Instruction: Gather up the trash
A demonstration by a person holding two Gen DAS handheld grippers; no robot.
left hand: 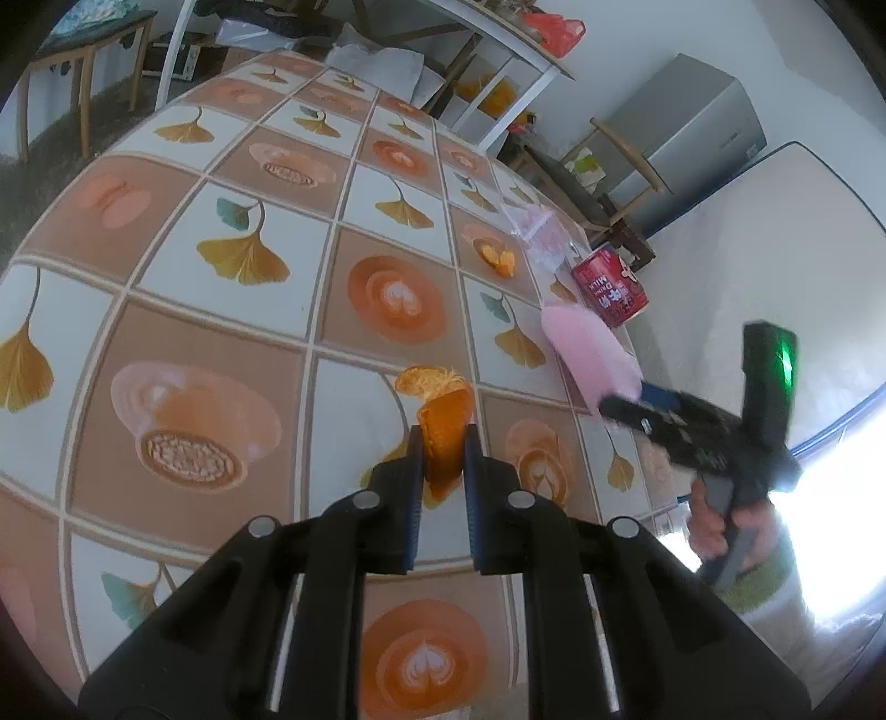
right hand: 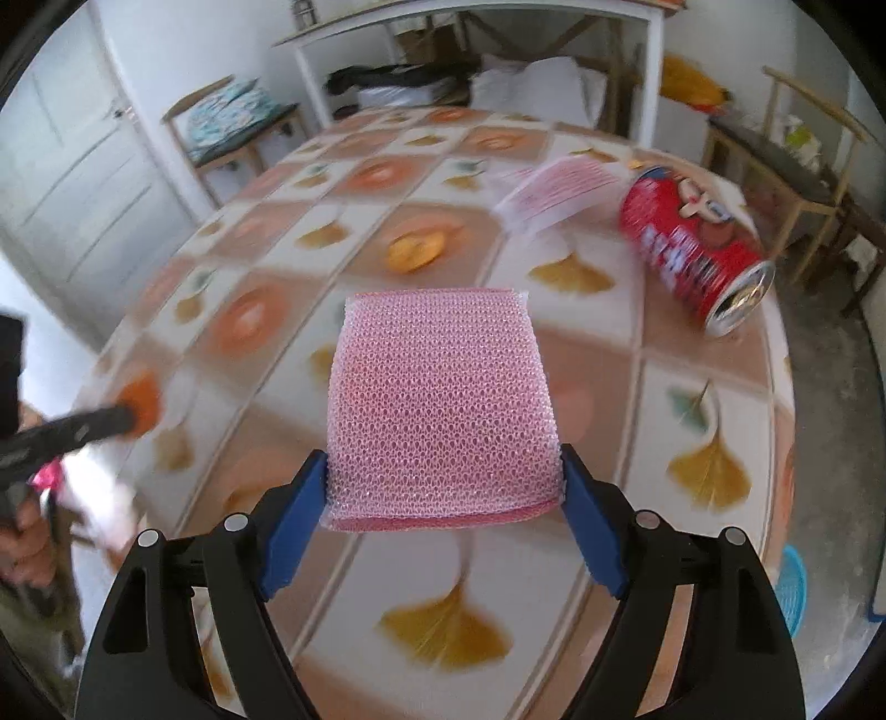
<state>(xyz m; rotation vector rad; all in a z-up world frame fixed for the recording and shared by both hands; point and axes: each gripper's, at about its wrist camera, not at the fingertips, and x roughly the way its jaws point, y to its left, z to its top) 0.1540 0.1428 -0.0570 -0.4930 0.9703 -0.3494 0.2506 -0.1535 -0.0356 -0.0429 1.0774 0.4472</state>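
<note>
My left gripper (left hand: 443, 431) is shut on a curled orange peel (left hand: 446, 448), held just above the tiled tablecloth (left hand: 232, 343). A second peel (left hand: 423, 379) lies right beyond it, and more peel pieces (left hand: 498, 260) sit farther back. My right gripper (right hand: 443, 457) has its blue pads pressed on both sides of a pink foam net sleeve (right hand: 443, 404), also seen from the left wrist as the pink net (left hand: 587, 346). A red drink can (right hand: 692, 243) lies on its side at the right table edge, beside a crumpled clear plastic wrapper (right hand: 554, 191).
A blue basket (right hand: 789, 587) stands on the floor off the table's right side. Wooden chairs (left hand: 614, 183) and a grey cabinet (left hand: 686, 133) stand beyond the can. A white shelf unit (right hand: 470, 50) with clutter is behind the table.
</note>
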